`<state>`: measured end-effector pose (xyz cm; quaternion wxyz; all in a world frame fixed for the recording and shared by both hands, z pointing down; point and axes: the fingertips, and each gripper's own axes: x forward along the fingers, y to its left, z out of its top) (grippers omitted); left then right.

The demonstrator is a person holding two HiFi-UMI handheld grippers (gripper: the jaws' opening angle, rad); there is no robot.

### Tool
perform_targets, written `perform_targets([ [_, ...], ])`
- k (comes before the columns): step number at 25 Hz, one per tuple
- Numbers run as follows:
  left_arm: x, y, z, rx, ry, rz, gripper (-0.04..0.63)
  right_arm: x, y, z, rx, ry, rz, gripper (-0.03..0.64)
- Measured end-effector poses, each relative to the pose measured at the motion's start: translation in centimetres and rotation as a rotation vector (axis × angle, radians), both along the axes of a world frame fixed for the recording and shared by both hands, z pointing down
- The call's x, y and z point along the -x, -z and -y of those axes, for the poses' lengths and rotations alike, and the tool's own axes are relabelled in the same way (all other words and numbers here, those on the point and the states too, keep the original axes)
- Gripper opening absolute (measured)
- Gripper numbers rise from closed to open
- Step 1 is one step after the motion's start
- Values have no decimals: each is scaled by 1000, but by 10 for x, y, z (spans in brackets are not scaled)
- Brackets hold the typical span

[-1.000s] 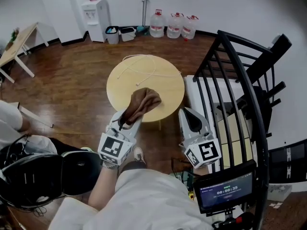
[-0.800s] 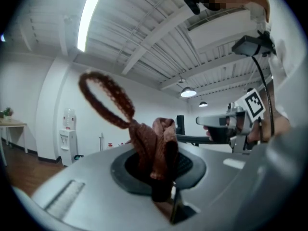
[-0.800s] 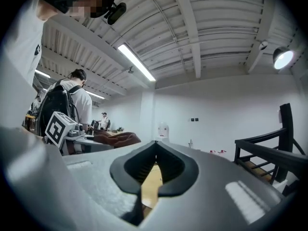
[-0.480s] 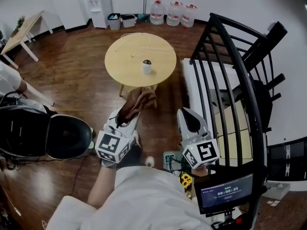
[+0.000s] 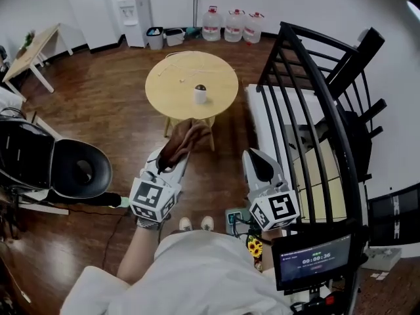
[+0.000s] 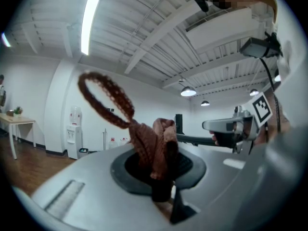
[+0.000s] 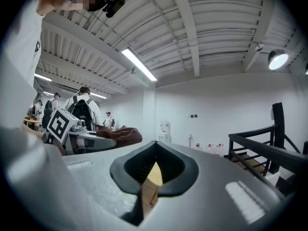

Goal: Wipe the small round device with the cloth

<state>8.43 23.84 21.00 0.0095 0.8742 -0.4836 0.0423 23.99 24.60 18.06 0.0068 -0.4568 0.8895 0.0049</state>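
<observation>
A small round device (image 5: 201,94), white with a dark top, stands on the round wooden table (image 5: 170,87) ahead of me. My left gripper (image 5: 176,151) is shut on a brown cloth (image 5: 186,139), which bunches out of its tip short of the table's near edge. In the left gripper view the cloth (image 6: 153,145) rises from between the jaws with a loop above. My right gripper (image 5: 260,165) is shut and holds nothing, level beside the left one; its closed tips (image 7: 153,173) show a thin slit.
A white cord (image 5: 184,65) lies on the table's far part. A black stair railing (image 5: 308,110) runs along the right. A black office chair (image 5: 75,172) stands at the left. Water bottles (image 5: 233,26) and a dispenser (image 5: 133,8) line the far wall.
The view has pulled back from the table: the cloth that hung over the tabletop now sits short of its near edge, and the device has come into sight. Both grippers keep their grip states.
</observation>
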Motion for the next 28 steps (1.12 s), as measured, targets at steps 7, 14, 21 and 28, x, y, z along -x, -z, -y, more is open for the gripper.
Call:
perform_targets([
  [7, 3, 6, 9, -23, -7, 17, 71, -3, 4, 8, -13, -27, -22, 3],
  [14, -4, 13, 20, -48, -24, 24, 71, 7, 3, 16, -18, -13, -8, 3],
  [21, -12, 17, 19, -37, -34, 21, 71, 6, 6, 16, -8, -18, -14, 3],
  [28, -12, 9, 23, -48, -54, 27, 71, 15, -2, 20, -12, -14, -20, 3],
])
